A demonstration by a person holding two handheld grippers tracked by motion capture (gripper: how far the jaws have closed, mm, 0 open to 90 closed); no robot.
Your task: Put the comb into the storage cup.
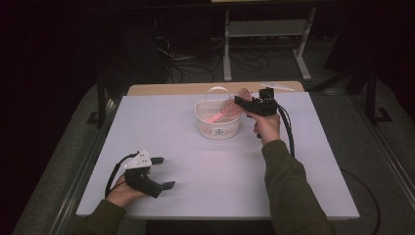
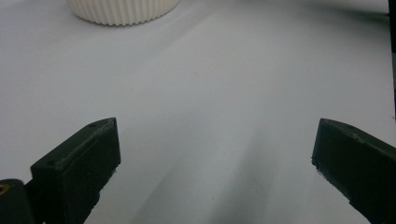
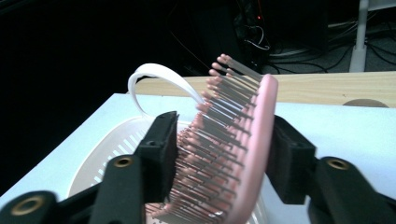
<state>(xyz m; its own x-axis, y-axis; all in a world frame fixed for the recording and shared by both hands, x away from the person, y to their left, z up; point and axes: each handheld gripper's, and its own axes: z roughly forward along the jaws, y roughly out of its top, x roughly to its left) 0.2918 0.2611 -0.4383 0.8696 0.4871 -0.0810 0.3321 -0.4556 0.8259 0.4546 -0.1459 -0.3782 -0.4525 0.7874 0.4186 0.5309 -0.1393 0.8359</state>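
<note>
A pink hairbrush (image 1: pixel 222 113) leans with its handle down inside a white slotted basket (image 1: pixel 219 131) at the back middle of the white table (image 1: pixel 215 176). My right gripper (image 1: pixel 240 102) reaches over the basket's right rim, around the brush head. In the right gripper view the brush (image 3: pixel 247 121) stands tilted between the jaws of my right gripper (image 3: pixel 224 158). Its bristle tips are at one pad and its back is beside the other, without a firm squeeze. My left gripper (image 1: pixel 164 172) rests at the front left, open; its jaws (image 2: pixel 217 149) hold nothing.
The basket (image 2: pixel 123 9) lies ahead of the left gripper, and its looped handle (image 3: pixel 154 74) rises at the back. A wooden tabletop edge (image 1: pixel 195 88) with a white strip (image 1: pixel 276 86) borders the far side. A desk frame (image 1: pixel 264 29) and cables stand beyond on the dark floor.
</note>
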